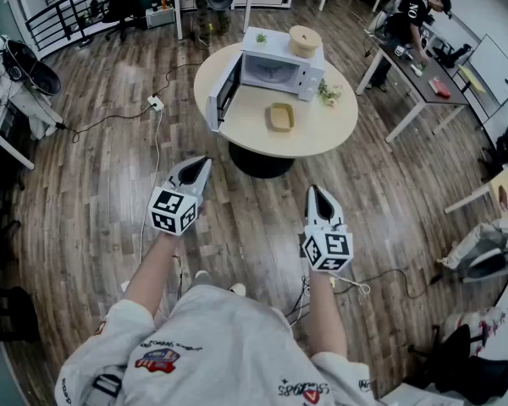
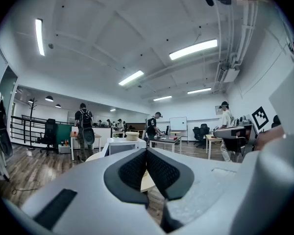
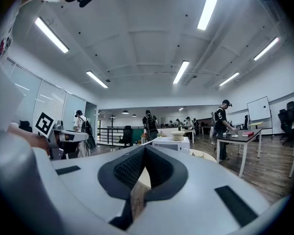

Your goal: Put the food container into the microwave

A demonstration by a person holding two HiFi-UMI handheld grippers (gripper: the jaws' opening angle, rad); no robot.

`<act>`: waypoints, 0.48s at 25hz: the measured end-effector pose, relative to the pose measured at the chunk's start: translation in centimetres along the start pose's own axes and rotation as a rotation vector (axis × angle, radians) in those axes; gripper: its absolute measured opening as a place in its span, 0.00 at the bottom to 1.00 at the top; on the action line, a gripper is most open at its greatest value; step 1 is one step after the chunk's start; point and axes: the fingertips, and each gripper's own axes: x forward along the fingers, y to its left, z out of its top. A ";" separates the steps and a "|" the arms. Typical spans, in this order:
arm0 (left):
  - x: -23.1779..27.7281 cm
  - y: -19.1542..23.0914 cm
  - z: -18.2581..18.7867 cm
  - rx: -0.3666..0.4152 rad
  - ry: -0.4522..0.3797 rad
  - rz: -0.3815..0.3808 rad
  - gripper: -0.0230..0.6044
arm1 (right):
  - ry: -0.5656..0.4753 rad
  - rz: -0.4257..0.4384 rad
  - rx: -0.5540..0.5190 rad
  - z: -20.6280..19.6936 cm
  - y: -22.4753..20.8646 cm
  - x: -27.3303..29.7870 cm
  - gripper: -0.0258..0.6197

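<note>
Head view: left gripper (image 1: 205, 161) and right gripper (image 1: 314, 189) level, jaws apparently together.

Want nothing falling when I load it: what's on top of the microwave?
A round tan box and a small plant sit on the microwave. Behind the box is hidden.

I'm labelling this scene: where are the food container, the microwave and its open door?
food container (image 1: 280, 117): head view, its inner bottom.
microwave (image 1: 279, 52): head view, its white top.
microwave door (image 1: 223, 100): head view, its inner face.
</note>
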 end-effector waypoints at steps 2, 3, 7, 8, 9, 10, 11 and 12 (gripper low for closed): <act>-0.2 -0.2 0.0 0.002 0.003 0.007 0.04 | 0.003 -0.001 0.000 0.0 -0.1 -0.2 0.04; -0.2 -0.3 0.0 0.004 0.005 0.011 0.04 | 0.002 0.000 0.003 0.0 -0.1 -0.3 0.04; -0.4 -0.1 -0.3 0.003 0.011 0.024 0.04 | -0.010 0.010 0.015 -0.2 0.1 -0.6 0.04; -0.4 0.0 -0.3 0.002 0.011 0.026 0.05 | -0.008 0.011 0.015 -0.2 0.1 -0.6 0.04; -0.4 0.0 -0.4 0.002 0.010 0.027 0.05 | -0.004 0.012 0.013 -0.4 0.1 -0.6 0.04; -0.4 0.1 -0.3 0.002 0.007 0.028 0.05 | 0.002 0.014 0.012 -0.6 0.1 -0.5 0.03; -0.3 0.0 -0.3 0.002 0.004 0.026 0.05 | 0.006 0.015 0.012 -0.7 0.0 -0.4 0.03; -0.3 0.0 -0.2 0.002 0.001 0.024 0.05 | 0.008 0.013 0.013 -0.8 -0.1 -0.4 0.03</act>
